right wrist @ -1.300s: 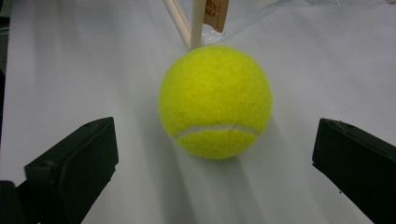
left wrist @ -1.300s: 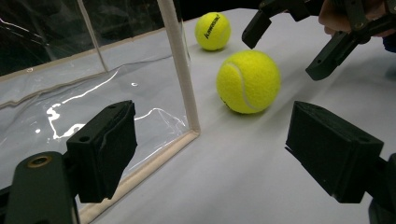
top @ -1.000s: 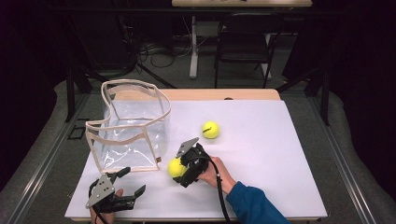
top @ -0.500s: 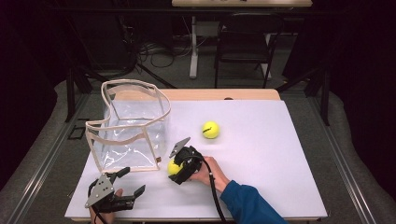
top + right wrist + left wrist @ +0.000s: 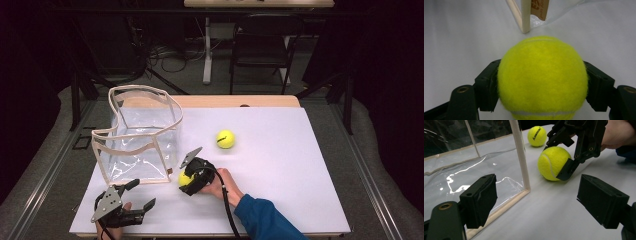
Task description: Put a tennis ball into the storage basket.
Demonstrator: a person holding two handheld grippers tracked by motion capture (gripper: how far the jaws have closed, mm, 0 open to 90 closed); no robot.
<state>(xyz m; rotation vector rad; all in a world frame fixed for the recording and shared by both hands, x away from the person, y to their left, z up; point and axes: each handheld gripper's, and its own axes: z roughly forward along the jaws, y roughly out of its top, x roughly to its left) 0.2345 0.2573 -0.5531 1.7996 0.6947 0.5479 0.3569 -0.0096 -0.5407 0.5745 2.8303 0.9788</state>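
Beside the bag: I take the clear plastic tote bag with cream fabric trim (image 5: 142,132) as my landmark, standing open-topped on the white table (image 5: 280,175).
Right gripper (image 5: 187,180): my jaws have just been closing and now pinch the near fuzzy yellow tennis ball (image 5: 541,78) from both sides, pads pressed into the felt, just off the bag's front corner.
Held ball, other views: it sits low on the table surface by the bag's corner post (image 5: 552,162), touching nothing of the bag as far as I can tell.
Left gripper (image 5: 131,200): my jaws stand spread with nothing between them, resting in front of the bag's near wall.
Second ball: another yellow tennis ball with black lettering (image 5: 225,139) lies loose to the right of the bag, well apart from it.
Bag contents: I see nothing inside through the clear walls.
Progress: I judge the grasp done; lifting this ball over the rim, dropping it in, and the second ball are all left.
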